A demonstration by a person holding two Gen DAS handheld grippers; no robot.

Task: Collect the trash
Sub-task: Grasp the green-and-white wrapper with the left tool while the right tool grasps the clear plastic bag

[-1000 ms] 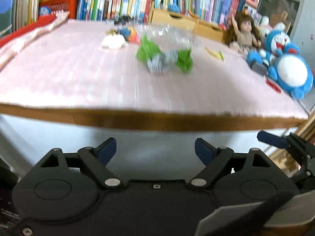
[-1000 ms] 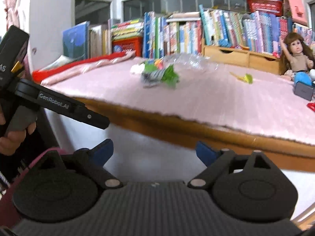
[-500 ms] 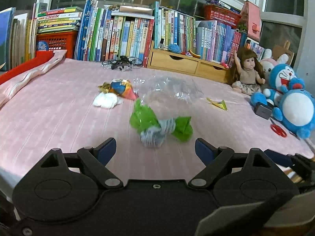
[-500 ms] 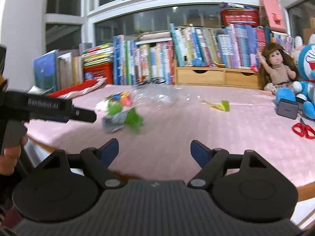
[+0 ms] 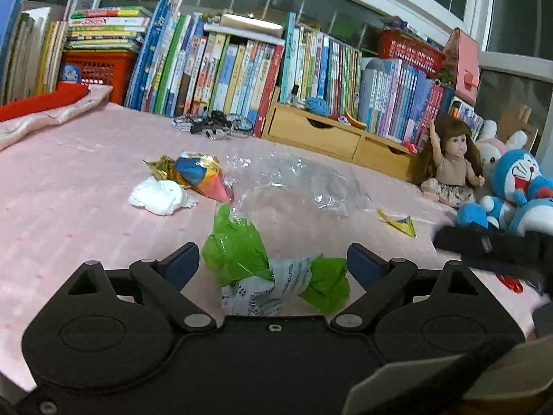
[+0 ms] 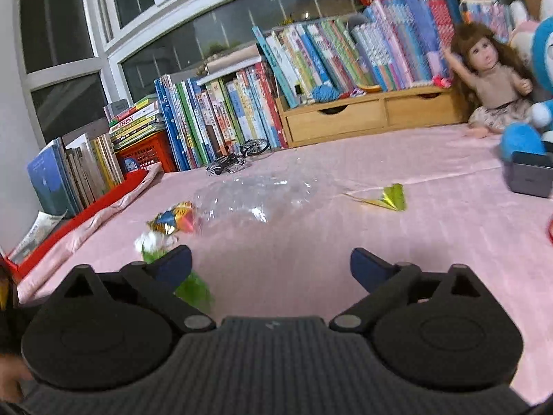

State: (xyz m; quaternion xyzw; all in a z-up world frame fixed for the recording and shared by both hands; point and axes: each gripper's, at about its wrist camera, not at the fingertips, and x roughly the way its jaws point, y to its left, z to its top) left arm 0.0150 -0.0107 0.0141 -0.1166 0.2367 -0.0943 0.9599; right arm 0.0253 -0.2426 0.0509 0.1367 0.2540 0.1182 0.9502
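Trash lies scattered on the pink tablecloth (image 5: 69, 214). A crumpled green and white wrapper (image 5: 273, 269) sits just ahead of my left gripper (image 5: 273, 263), whose jaws are opening and stand apart from it. Beyond lie a clear plastic bag (image 5: 300, 186), a white tissue wad (image 5: 159, 197), a colourful foil wrapper (image 5: 197, 173) and a yellow-green folded paper (image 5: 397, 223). My right gripper (image 6: 271, 264) is opening too, with nothing between its fingers. It hovers over bare cloth, the clear bag (image 6: 249, 200) and the folded paper (image 6: 387, 199) ahead, the green wrapper (image 6: 193, 287) by its left finger.
Books (image 5: 224, 65) and a wooden drawer unit (image 5: 331, 135) line the back. A doll (image 5: 452, 162), blue plush toys (image 5: 518, 186), a dark box (image 6: 528, 176) and red scissors (image 5: 508, 282) stand at the right. A toy bicycle (image 6: 238, 159) lies near the books.
Both grippers have moved forward from beyond the table's edge to over the tabletop, and the trash now looks much closer. The right gripper has rolled, and its jaws stand wider.
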